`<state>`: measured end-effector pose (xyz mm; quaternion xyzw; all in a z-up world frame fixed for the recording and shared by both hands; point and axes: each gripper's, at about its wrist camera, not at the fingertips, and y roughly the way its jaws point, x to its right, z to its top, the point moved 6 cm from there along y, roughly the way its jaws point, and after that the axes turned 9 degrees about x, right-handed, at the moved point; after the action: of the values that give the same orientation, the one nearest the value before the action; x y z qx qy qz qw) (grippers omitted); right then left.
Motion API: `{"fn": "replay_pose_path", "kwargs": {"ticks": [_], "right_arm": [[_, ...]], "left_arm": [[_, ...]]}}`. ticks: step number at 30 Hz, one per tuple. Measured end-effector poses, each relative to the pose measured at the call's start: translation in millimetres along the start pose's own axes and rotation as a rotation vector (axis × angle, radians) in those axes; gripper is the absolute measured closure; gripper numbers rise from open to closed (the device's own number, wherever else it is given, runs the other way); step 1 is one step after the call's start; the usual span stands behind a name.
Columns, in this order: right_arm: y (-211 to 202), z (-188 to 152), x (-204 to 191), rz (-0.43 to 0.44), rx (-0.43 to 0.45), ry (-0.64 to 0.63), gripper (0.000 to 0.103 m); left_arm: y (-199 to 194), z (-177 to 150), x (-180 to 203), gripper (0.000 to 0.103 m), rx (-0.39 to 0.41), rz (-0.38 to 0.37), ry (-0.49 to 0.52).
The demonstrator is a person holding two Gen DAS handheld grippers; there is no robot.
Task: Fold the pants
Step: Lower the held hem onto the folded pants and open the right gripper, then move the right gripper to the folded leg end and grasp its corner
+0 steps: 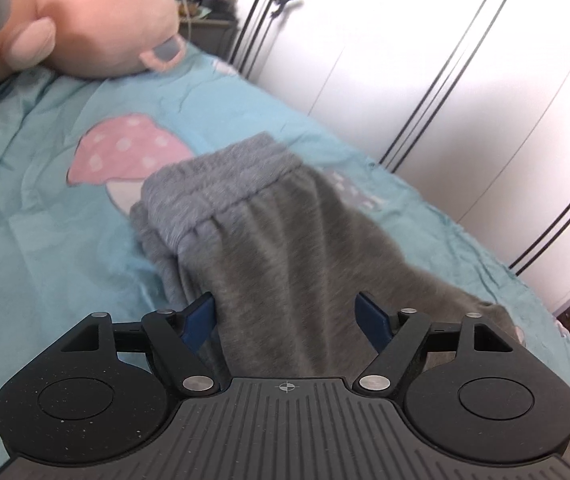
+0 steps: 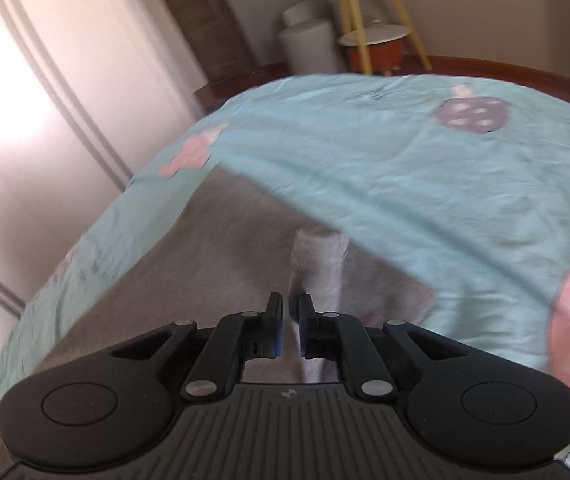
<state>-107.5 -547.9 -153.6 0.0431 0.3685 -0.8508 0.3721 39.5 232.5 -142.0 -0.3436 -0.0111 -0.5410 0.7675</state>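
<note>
Grey fleece pants [image 1: 277, 248] lie on a light blue bedsheet [image 1: 45, 240], with the elastic waistband [image 1: 221, 184] at the far end in the left wrist view. My left gripper [image 1: 285, 312] is open, its blue-padded fingers [image 1: 199, 316] standing wide on either side of the grey fabric. In the right wrist view the pants [image 2: 213, 248] spread over the sheet [image 2: 405, 168]. My right gripper [image 2: 291, 312] is shut on a strip of the grey fabric [image 2: 319, 268], which rises lifted beyond the fingertips.
Pink plush toys [image 1: 105, 20] lie at the head of the bed. White wardrobe doors [image 1: 445, 60] run along the bed's side. In the right wrist view a wooden-legged stand [image 2: 369, 36] and a white cylinder [image 2: 309, 44] stand past the bed's foot.
</note>
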Motion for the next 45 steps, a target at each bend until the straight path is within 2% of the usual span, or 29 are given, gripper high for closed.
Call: {"fn": "replay_pose_path", "kwargs": {"ticks": [2,4,8,9,11,14,17,18,20,22,23,24,26,34,40,42,45], "right_arm": [[5,-8,-5,-0.032,-0.019,-0.036,0.095],[5,-7,-2,-0.073,-0.002,-0.034,0.095],[-8,12,7,-0.16,0.073,-0.021,0.094],[-13,17,7,-0.172,0.091,-0.032,0.094],[-22,25,3,-0.183,0.132,-0.054,0.094],[-31,32,-12,-0.19,0.181,-0.132,0.094],[-25,21,-41,-0.082,0.15,-0.21,0.093],[-19,11,-50,-0.055,0.119,-0.24,0.093],[-1,-13,-64,-0.016,0.036,-0.297,0.092],[20,-37,-66,-0.022,-0.037,-0.345,0.089],[31,-47,-62,-0.041,-0.092,-0.359,0.089],[36,-53,-57,-0.041,-0.105,-0.355,0.089],[34,-54,-54,-0.017,-0.069,-0.357,0.088],[40,-50,-49,0.019,-0.08,-0.347,0.083],[38,-53,-56,0.007,-0.088,-0.423,0.08],[39,-53,-59,0.001,-0.091,-0.455,0.077],[40,-53,-62,-0.014,-0.086,-0.508,0.065]], "left_arm": [[-4,6,3,0.024,0.036,-0.023,0.002],[-9,14,4,0.024,0.082,-0.014,0.02],[-29,32,4,0.022,0.266,0.112,0.117],[-31,34,6,0.021,0.286,0.107,0.132],[-28,31,17,0.02,0.262,0.036,0.148],[-11,13,42,0.02,0.173,-0.05,0.185],[10,-11,64,0.02,0.053,-0.112,0.244],[18,-20,66,0.02,0.013,-0.11,0.271],[32,-37,62,0.02,-0.057,-0.055,0.341],[41,-44,48,0.023,-0.096,0.005,0.4],[43,-45,42,0.023,-0.103,0.009,0.42],[42,-45,37,0.023,-0.099,0.009,0.434],[40,-41,34,0.023,-0.091,0.012,0.459],[35,-34,32,0.026,-0.082,0.029,0.445],[33,-33,29,0.026,-0.076,0.032,0.431],[32,-33,28,0.026,-0.079,0.032,0.435],[31,-33,28,0.026,-0.079,0.03,0.437]]}}
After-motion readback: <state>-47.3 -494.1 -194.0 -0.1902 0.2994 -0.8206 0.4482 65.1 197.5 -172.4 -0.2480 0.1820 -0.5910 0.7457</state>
